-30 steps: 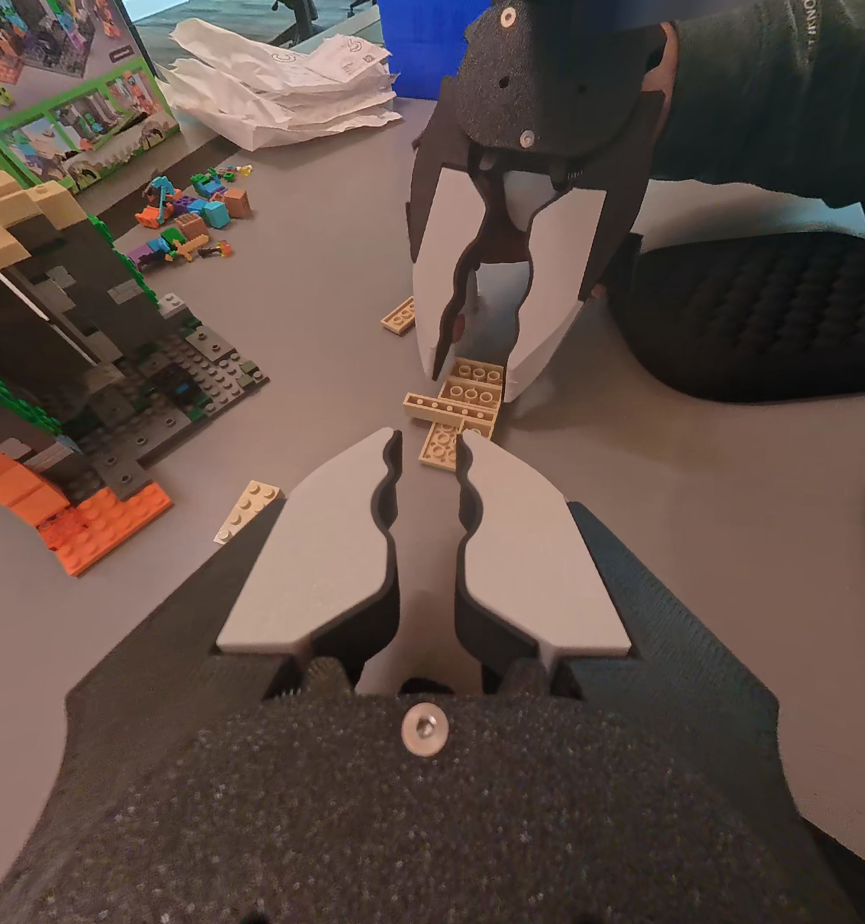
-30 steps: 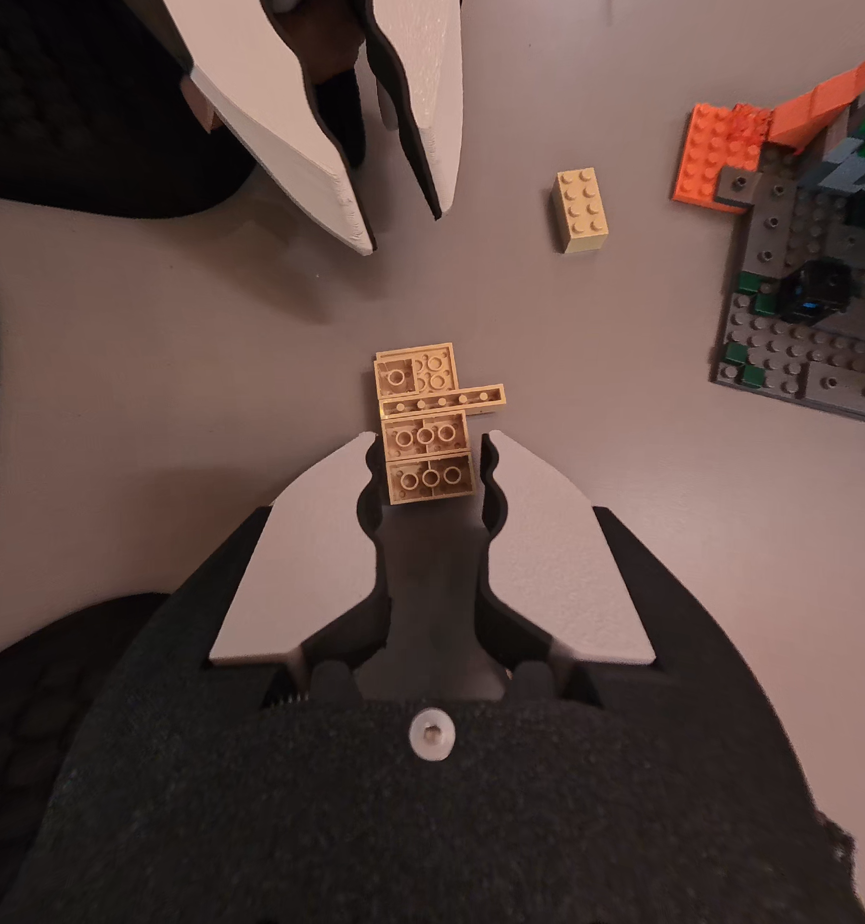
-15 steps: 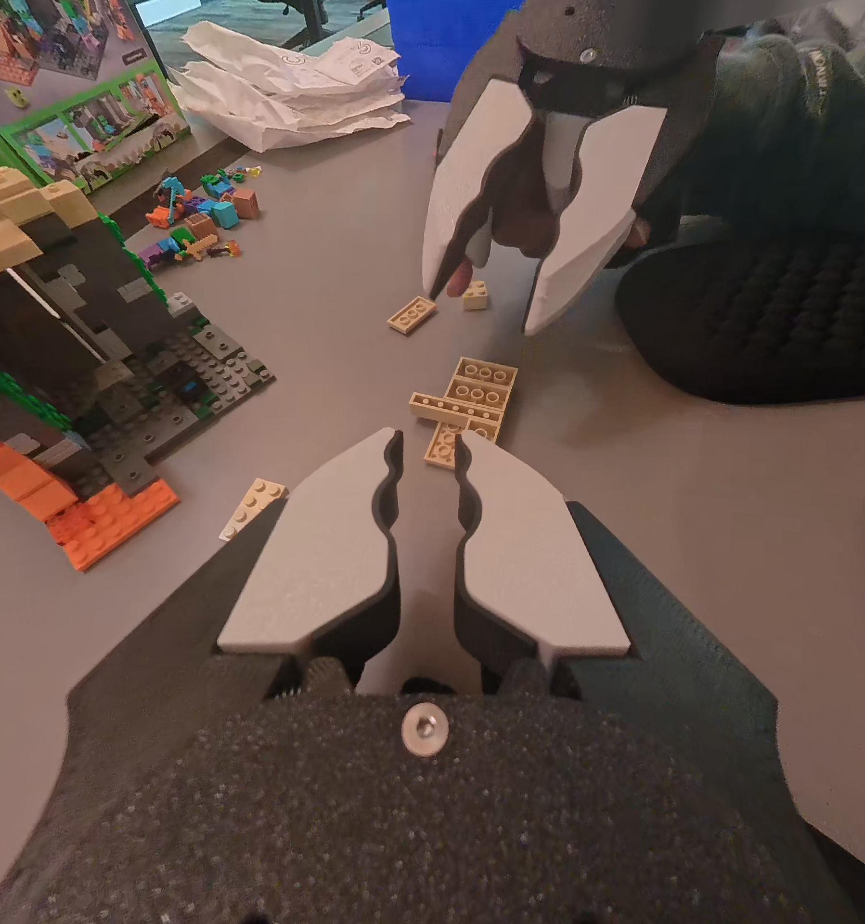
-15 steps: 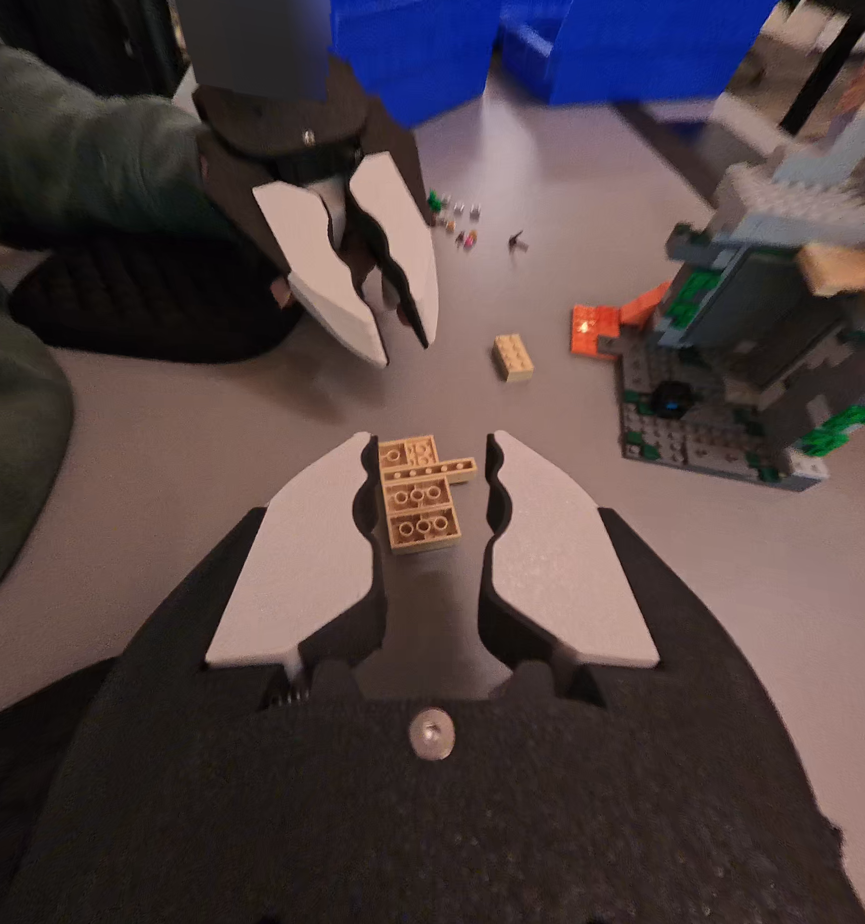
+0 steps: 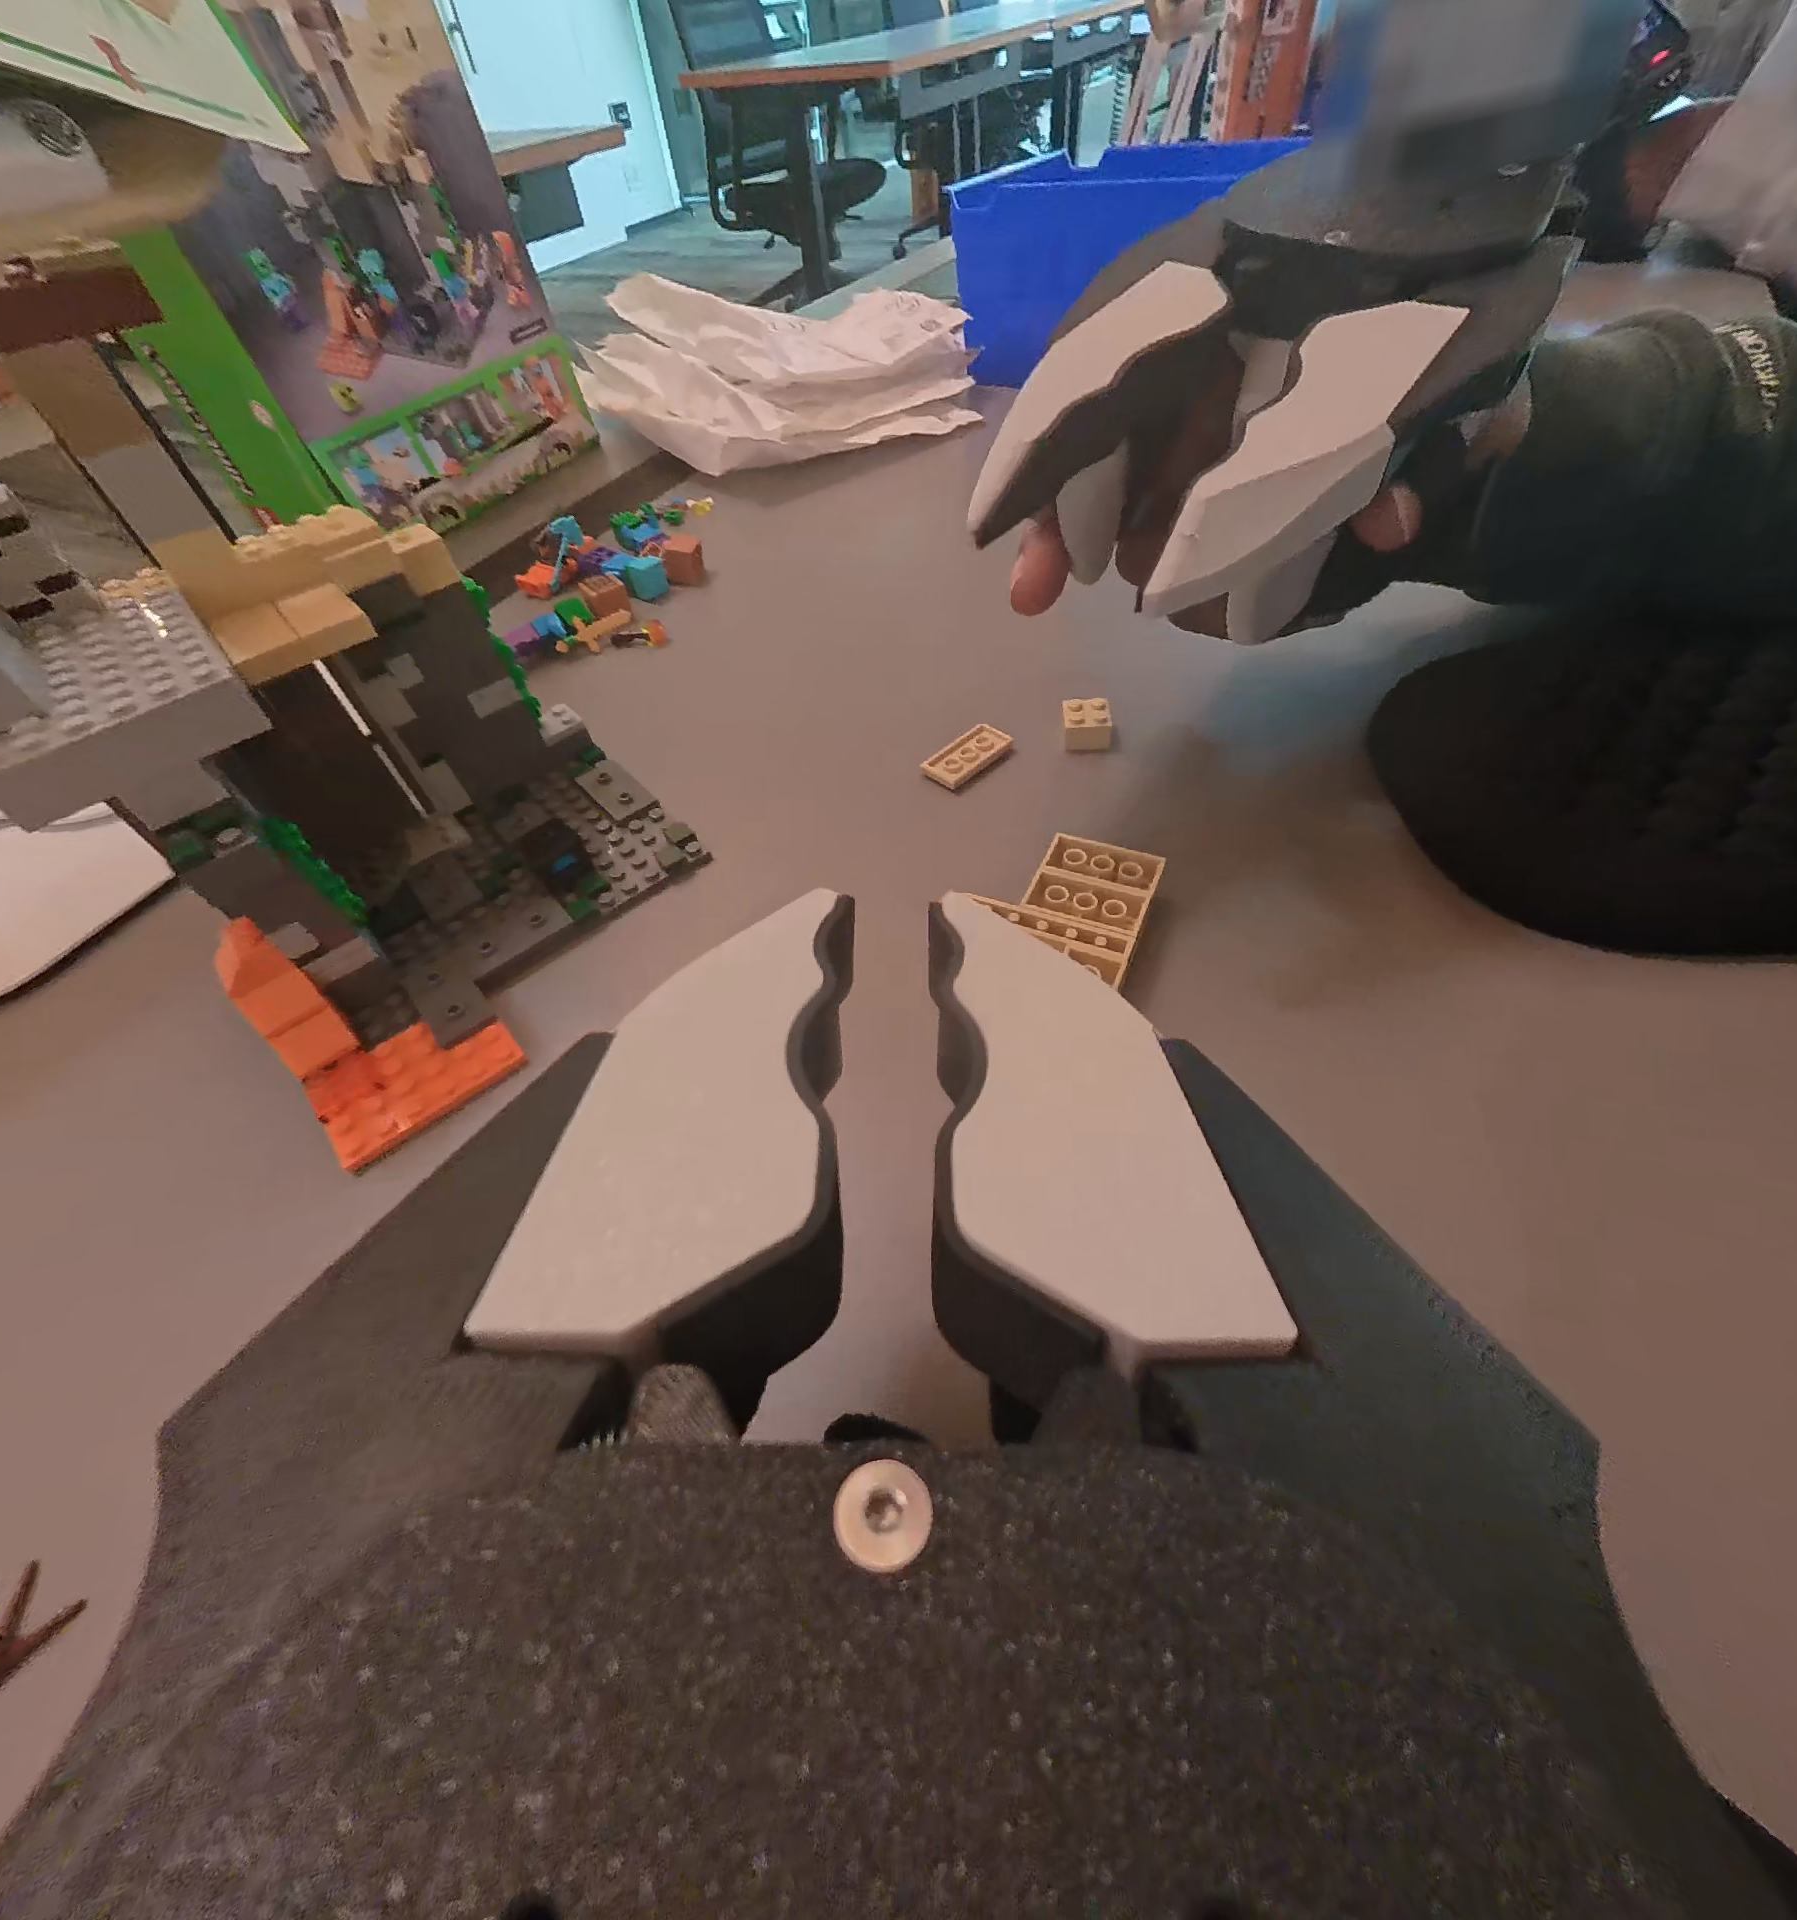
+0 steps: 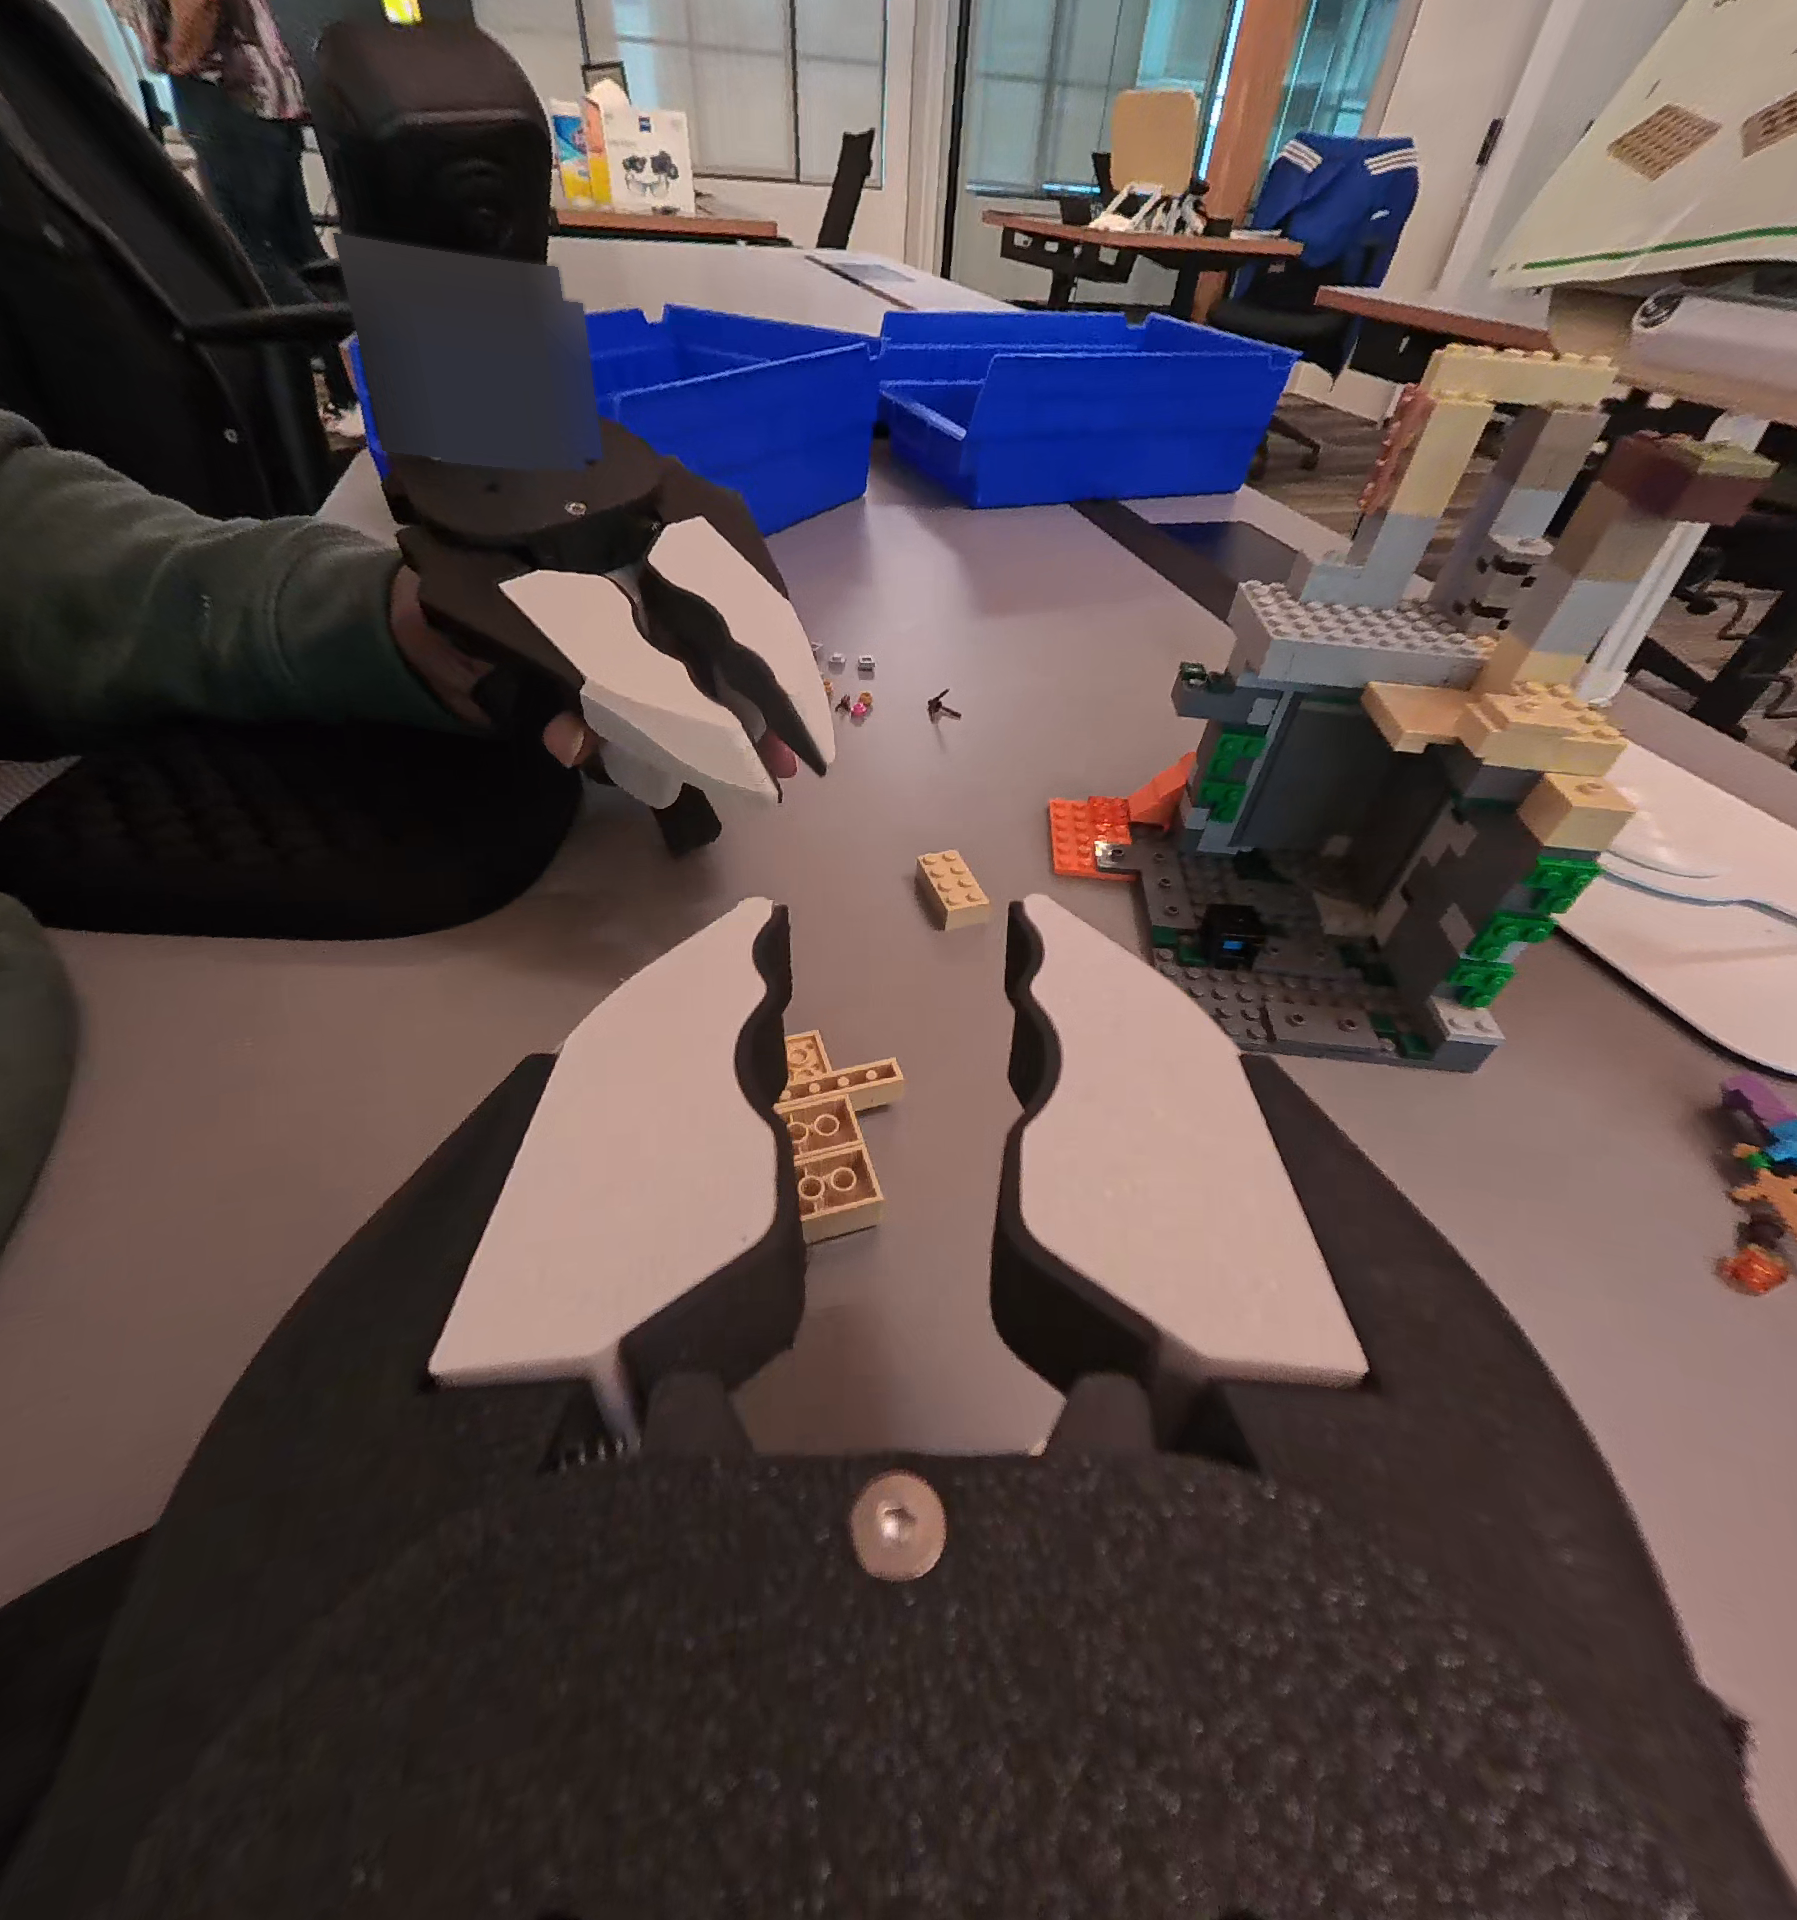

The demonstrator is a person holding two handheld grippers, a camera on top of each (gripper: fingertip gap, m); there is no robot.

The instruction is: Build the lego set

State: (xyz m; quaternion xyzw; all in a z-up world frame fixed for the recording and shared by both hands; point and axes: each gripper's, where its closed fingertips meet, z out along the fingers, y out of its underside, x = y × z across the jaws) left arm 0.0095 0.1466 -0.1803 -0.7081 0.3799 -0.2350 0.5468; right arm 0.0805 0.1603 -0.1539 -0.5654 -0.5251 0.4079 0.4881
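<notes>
Lego pieces lie all over the grey tabletop [image 5: 1393, 1195]. A flat tan lego piece [image 5: 1086, 906] made of a few joined bricks lies upside down in the middle of the tabletop, with its round holes facing up. The left gripper [image 5: 891, 912] hangs just beside it with its fingers a little apart, holding nothing, and one finger hides the near end of the piece. The right gripper [image 6: 896, 916] is up in the air above the same piece [image 6: 834, 1132] with its fingers wide apart, and it holds nothing too. A tan brick [image 6: 952, 887] sits alone a bit past the right gripper's tips. In the left wrist view, a thin tan plate [image 5: 967, 754] and a small tan block [image 5: 1088, 723] lie near each other, farther off than the joined piece. The big lego building [image 6: 1393, 790], grey with green, tan and orange parts, stands toward one side of the tabletop. A little pile of colourful pieces [image 5: 613, 582] lies next to it. The lego box [image 5: 406, 343] and some white paper bags [image 5: 790, 384] are at the far edge. Blue bins [image 6: 935, 405] stand at the far edge as well. A black cushion [image 5: 1642, 790] rests at the near edge under the person's sleeve [image 5: 1652, 457].
</notes>
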